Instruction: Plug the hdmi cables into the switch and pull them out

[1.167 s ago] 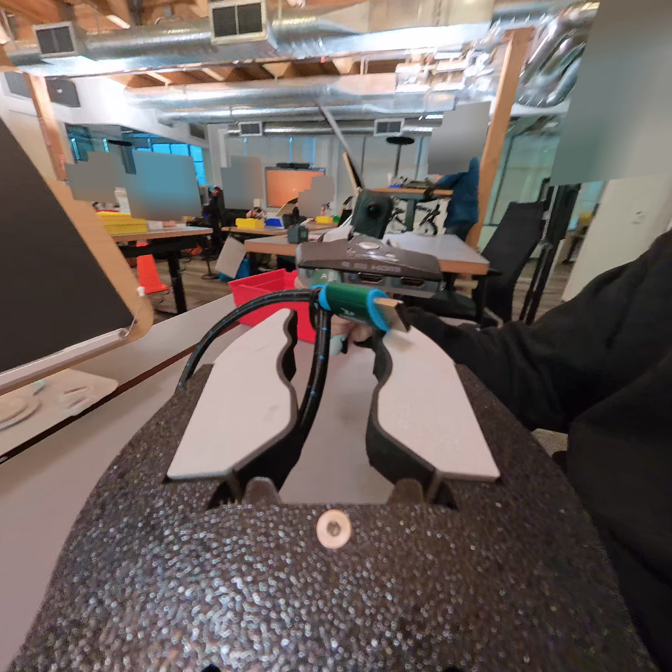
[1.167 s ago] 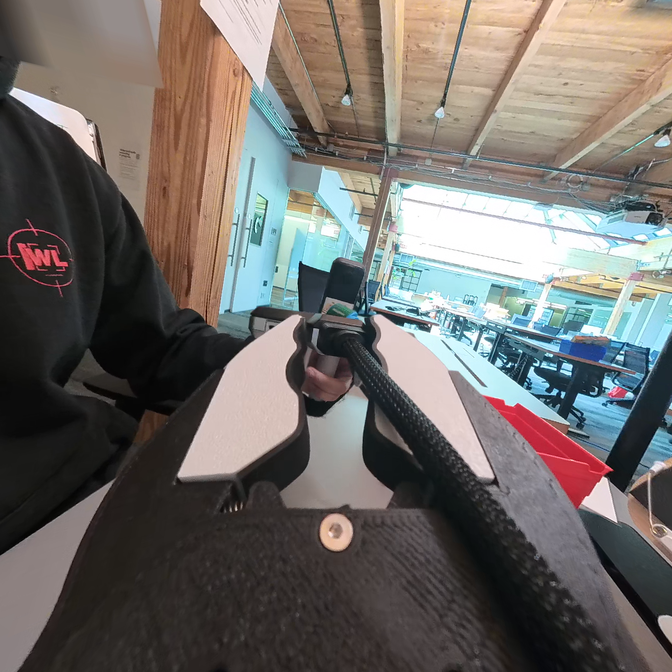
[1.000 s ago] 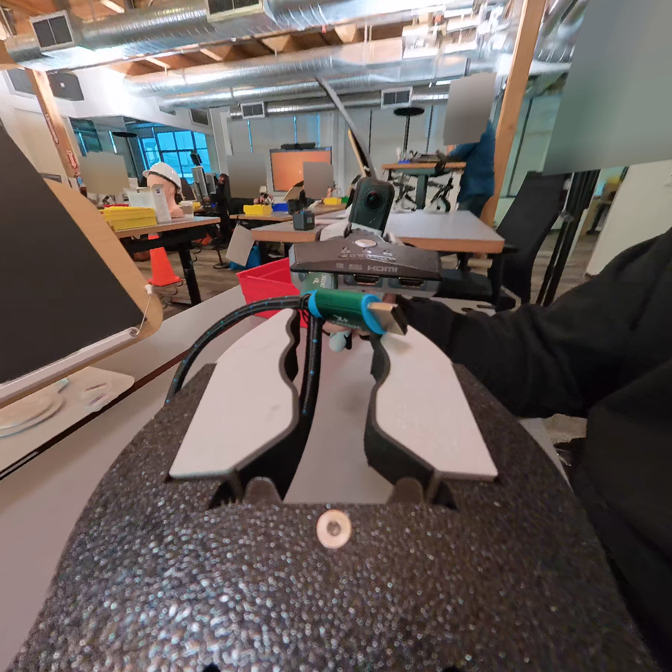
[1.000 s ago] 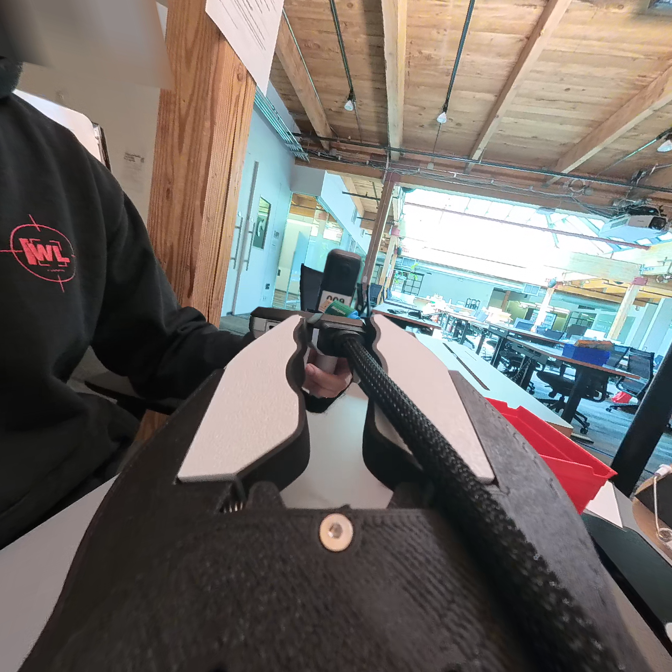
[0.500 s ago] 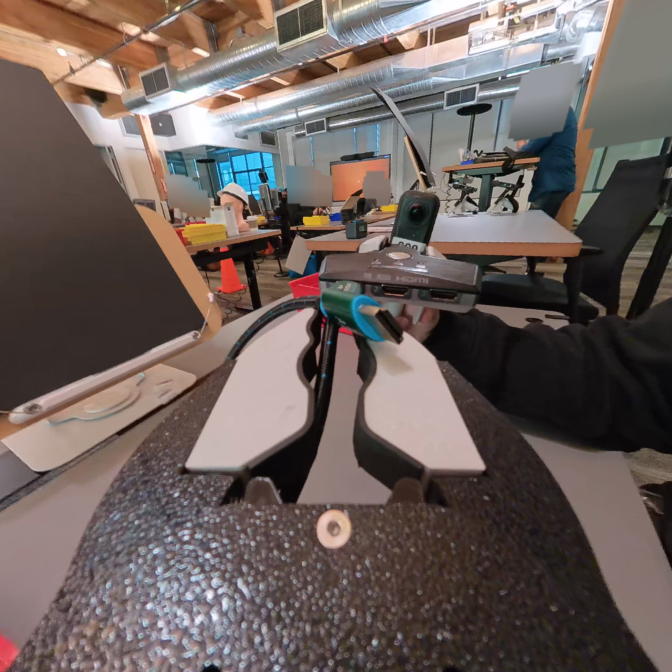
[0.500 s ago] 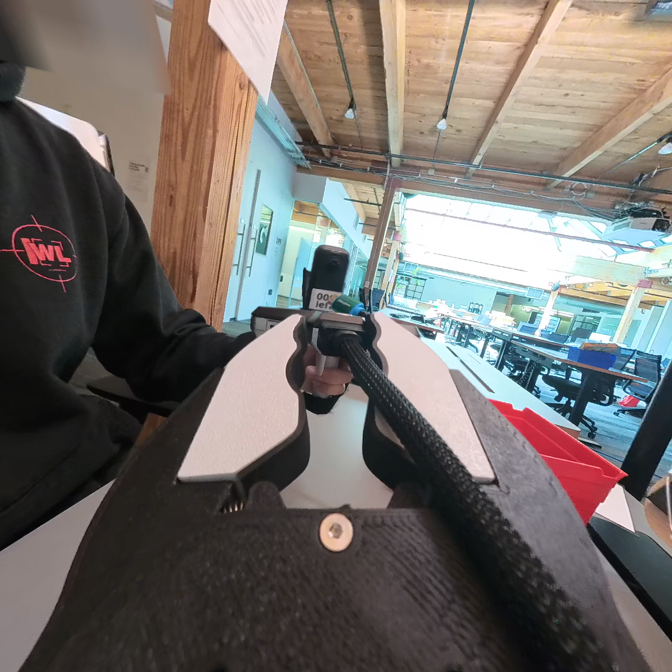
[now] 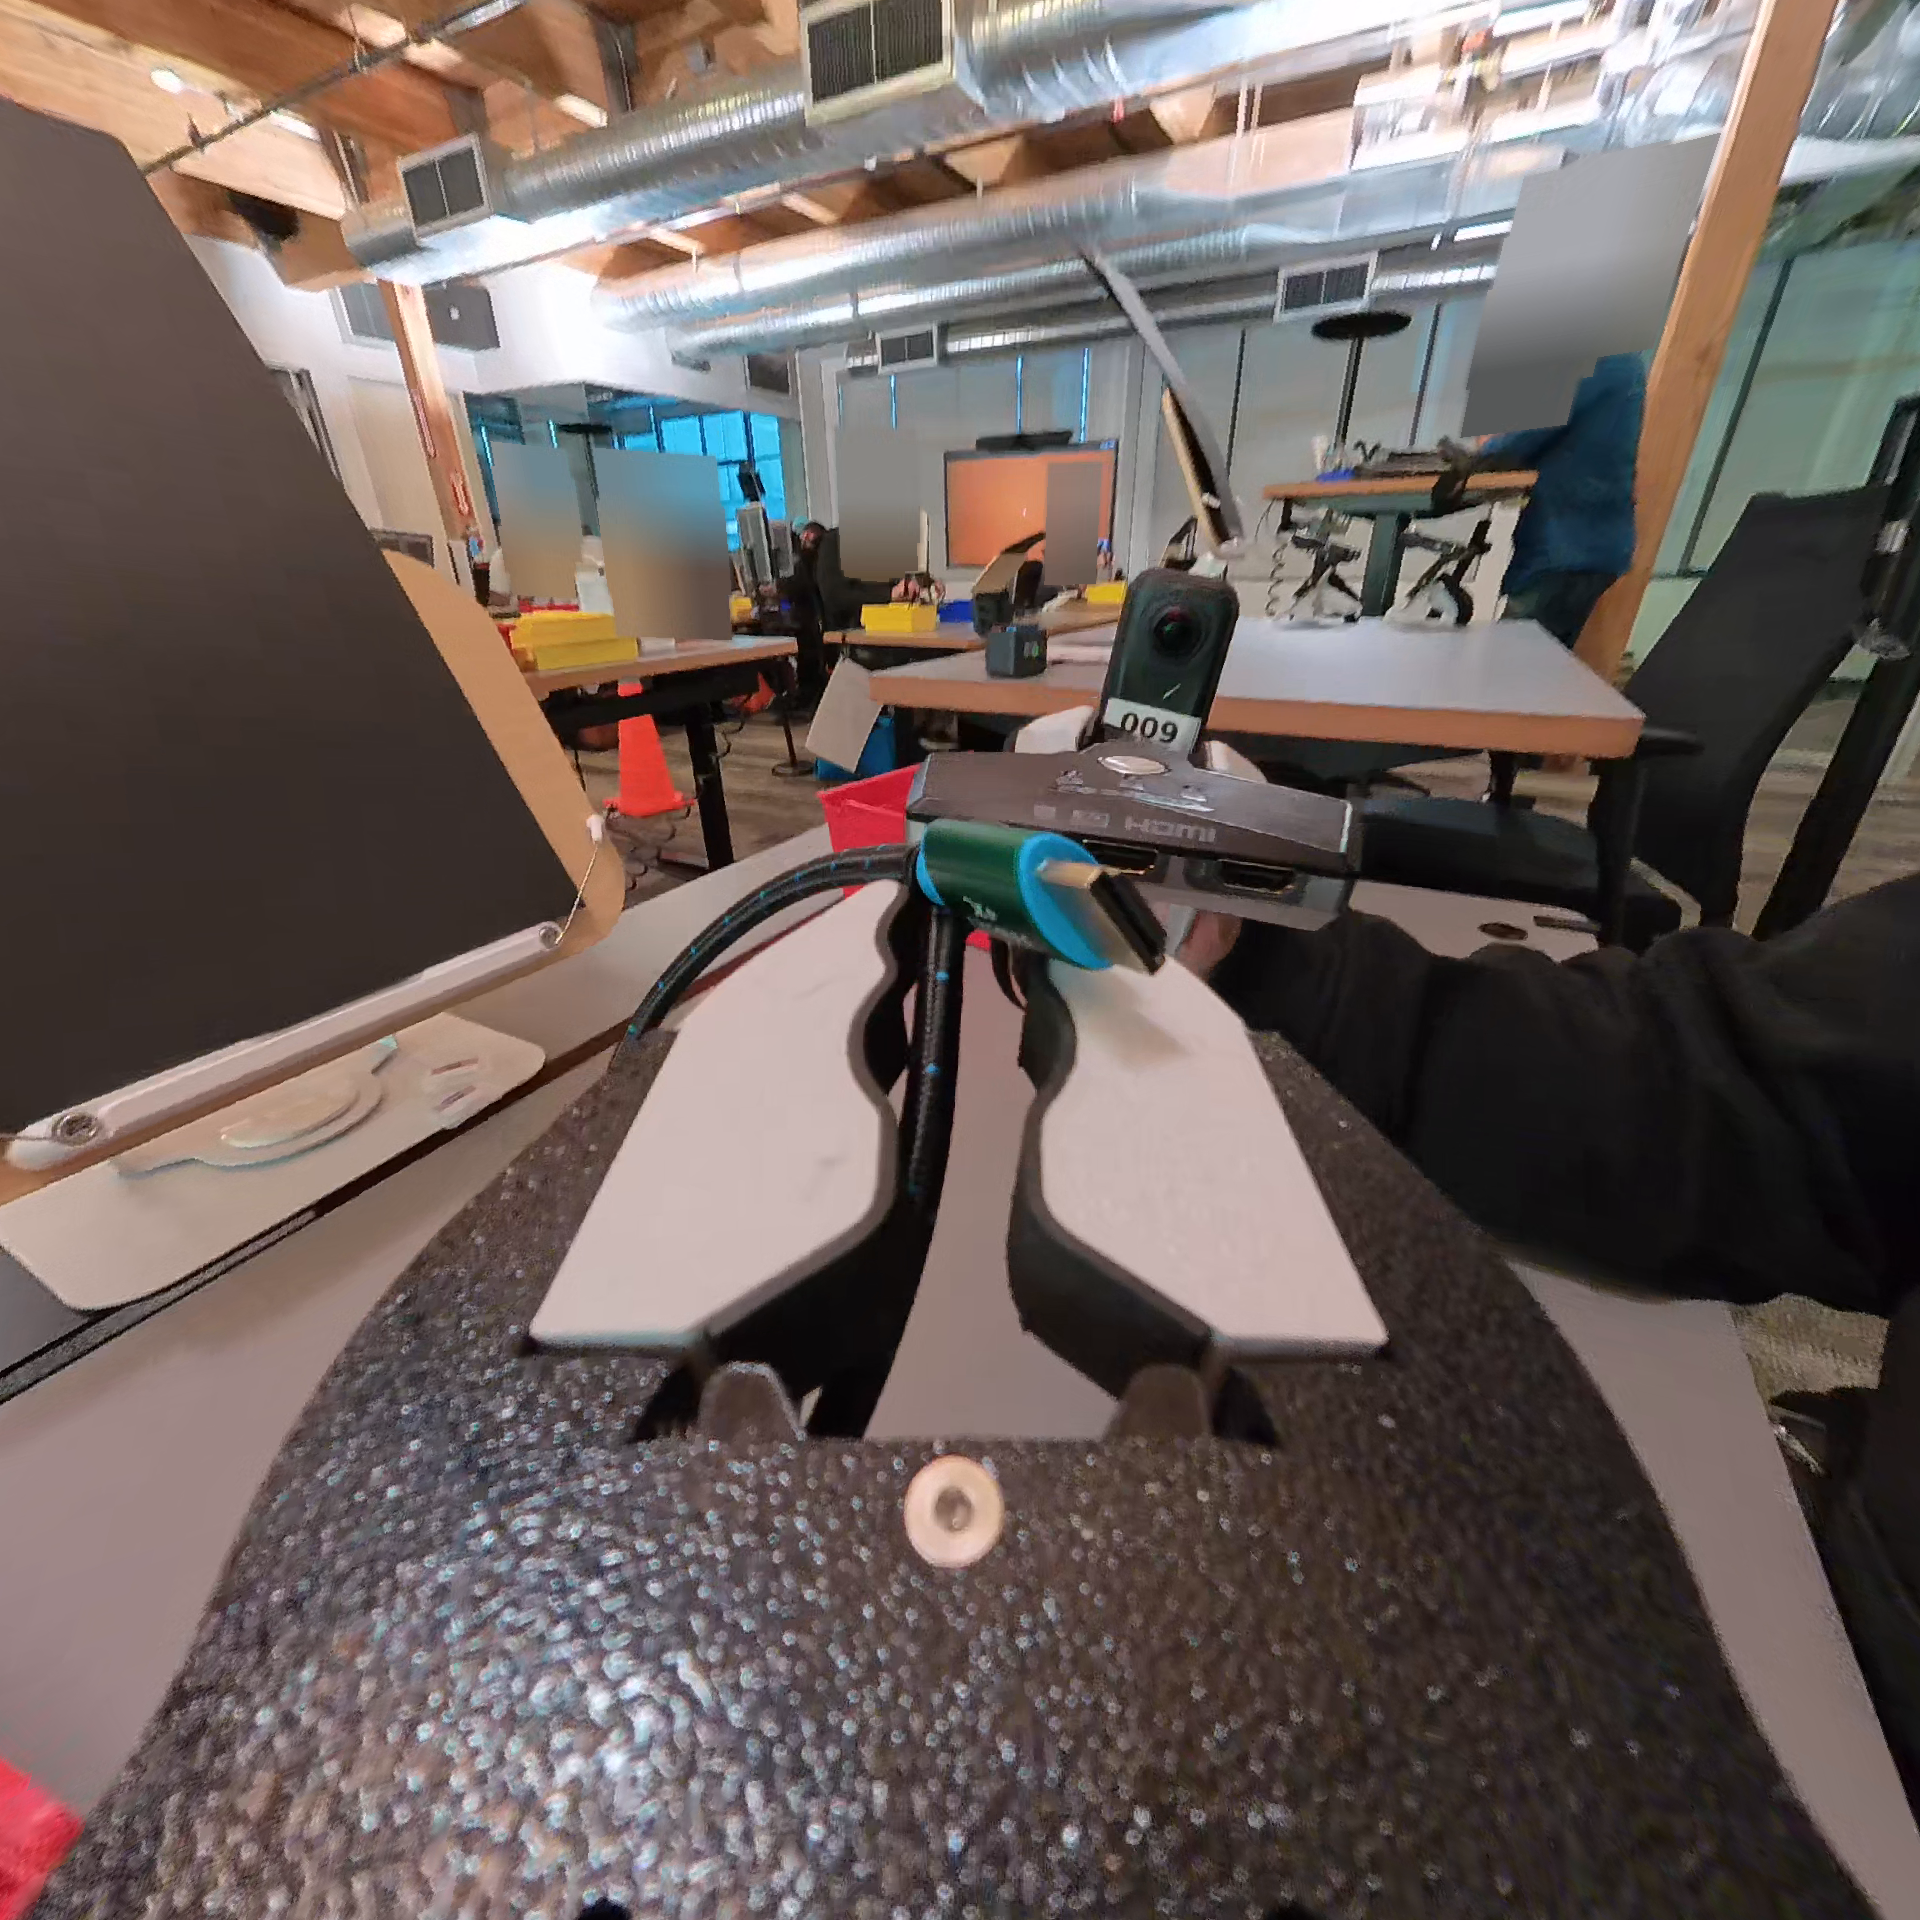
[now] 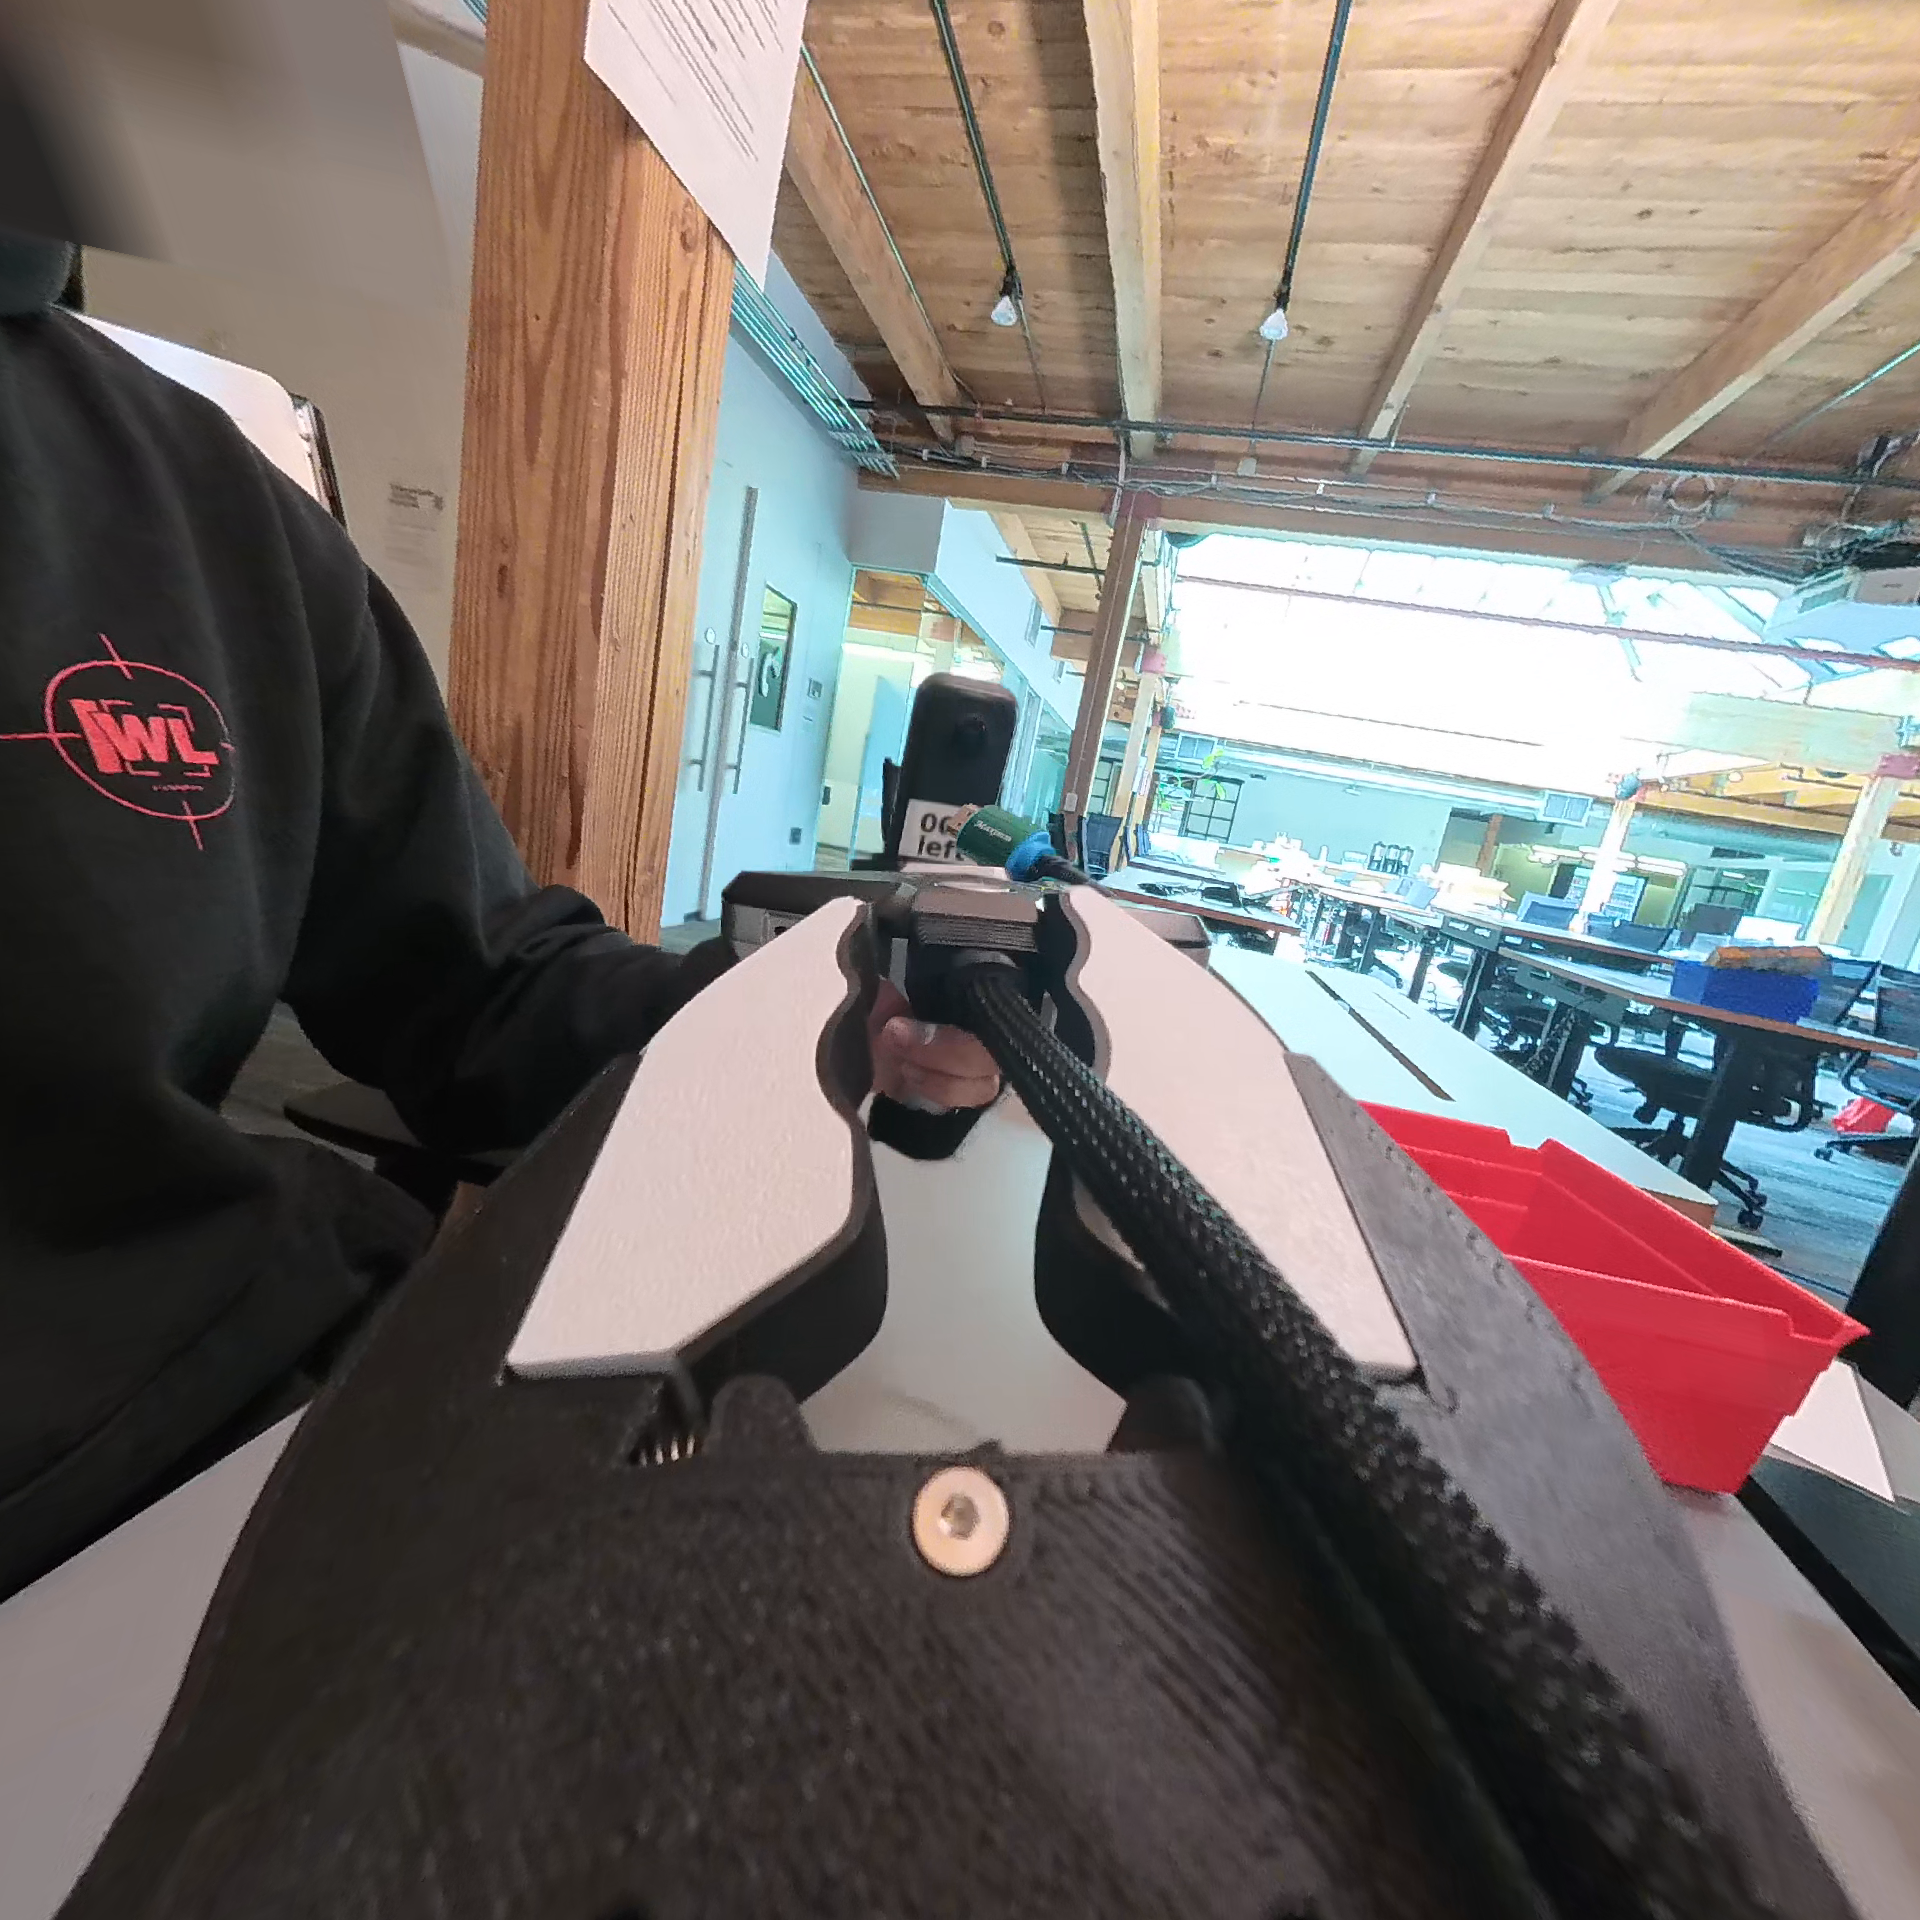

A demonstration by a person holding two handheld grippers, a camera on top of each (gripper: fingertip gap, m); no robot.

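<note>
The left hand-held gripper (image 7: 961, 940), clenched on the green-and-blue HDMI plug (image 7: 1023, 899), has neared the grey switch box (image 7: 1132, 836); the right hand-held gripper (image 8: 956, 930) still grips the switch box's grey plug (image 8: 971, 920).

The left hand-held gripper (image 7: 971, 935) is clamped on a green plug, pointing toward 12 o'clock. The right hand-held gripper (image 8: 961, 925) is pinched on a grey plug; a black-sleeved forearm (image 7: 1538, 1081) reaches in from 3 o'clock.

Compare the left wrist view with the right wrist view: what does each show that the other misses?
Only the left wrist view shows the switch's two empty front ports and the green plug's bare metal tip, angled and not inserted. Only the right wrist view shows the right gripper shut on the grey plug at the switch's opposite side. Both show the switch, the green plug, and a black sleeve.
</note>
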